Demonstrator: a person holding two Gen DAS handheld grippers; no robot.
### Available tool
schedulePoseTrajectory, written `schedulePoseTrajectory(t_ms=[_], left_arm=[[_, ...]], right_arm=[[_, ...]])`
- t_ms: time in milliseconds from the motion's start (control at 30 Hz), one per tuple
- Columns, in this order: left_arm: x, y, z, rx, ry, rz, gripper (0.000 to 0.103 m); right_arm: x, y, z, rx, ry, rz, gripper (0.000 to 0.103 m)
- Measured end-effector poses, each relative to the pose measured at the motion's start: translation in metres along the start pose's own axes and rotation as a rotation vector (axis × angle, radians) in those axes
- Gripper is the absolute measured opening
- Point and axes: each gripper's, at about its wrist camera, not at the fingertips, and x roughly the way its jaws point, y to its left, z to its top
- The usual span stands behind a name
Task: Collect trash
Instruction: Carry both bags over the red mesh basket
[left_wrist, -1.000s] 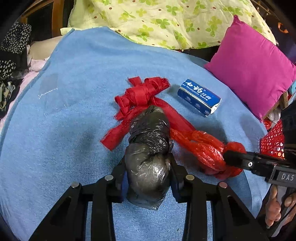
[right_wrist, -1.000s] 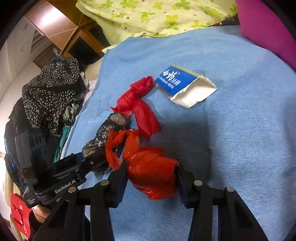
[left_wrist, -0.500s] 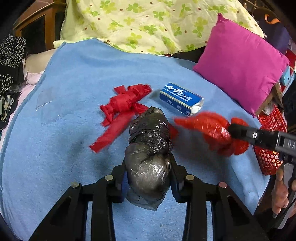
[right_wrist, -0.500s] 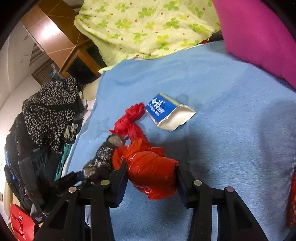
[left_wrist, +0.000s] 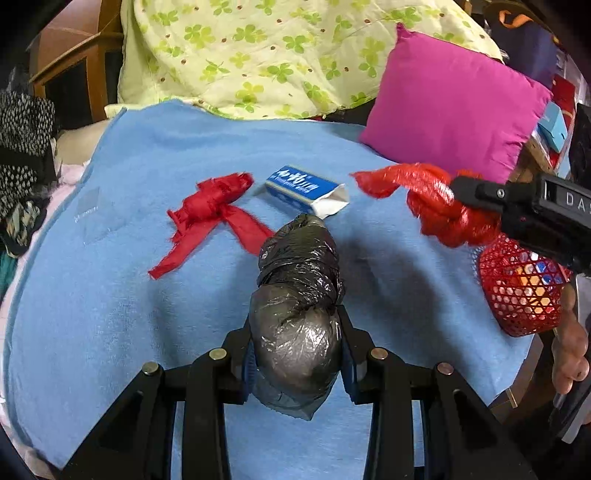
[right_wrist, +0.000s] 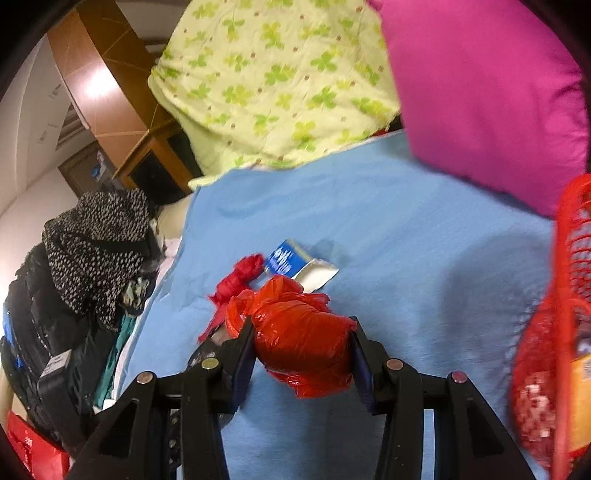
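Now black bag clamped between left fingers, red bag between right

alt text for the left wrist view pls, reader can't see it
The left gripper clamps a crumpled black plastic bag above a blue blanket. At right, the right gripper holds a red plastic bag above a red mesh basket. A knotted red strip and blue carton lie beyond.

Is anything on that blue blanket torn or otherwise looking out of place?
Yes. The blue-and-white carton lies on its side on the blue blanket with one end flap torn open, showing its white inside. Beside it, a knotted red strip sprawls with frayed ends.
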Motion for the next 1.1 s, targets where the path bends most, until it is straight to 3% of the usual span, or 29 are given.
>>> schedulePoseTrajectory(t_ms=[300, 500, 667, 967, 1100], left_arm=[[-0.042, -0.058, 0.019, 0.158, -0.122, 0.063, 0.039], [-0.059, -0.08, 0.024, 0.207, -0.152, 0.077, 0.039], [-0.067, -0.096, 0.025, 0.224, -0.158, 0.069, 0.039], [-0.083, -0.137, 0.034, 0.253, -0.161, -0.051, 0.039], [-0.088, -0.162, 0.039, 0.281, -0.174, -0.137, 0.039]], right_arm=[[-0.071, -0.016, -0.01, 0.01, -0.215, -0.058, 0.049], [-0.115, -0.026, -0.013, 0.026, -0.381, -0.048, 0.049], [-0.141, -0.037, -0.013, 0.042, -0.459, -0.049, 0.049], [-0.174, -0.077, -0.016, 0.095, -0.518, -0.083, 0.049], [-0.189, -0.103, -0.017, 0.157, -0.543, -0.082, 0.049]])
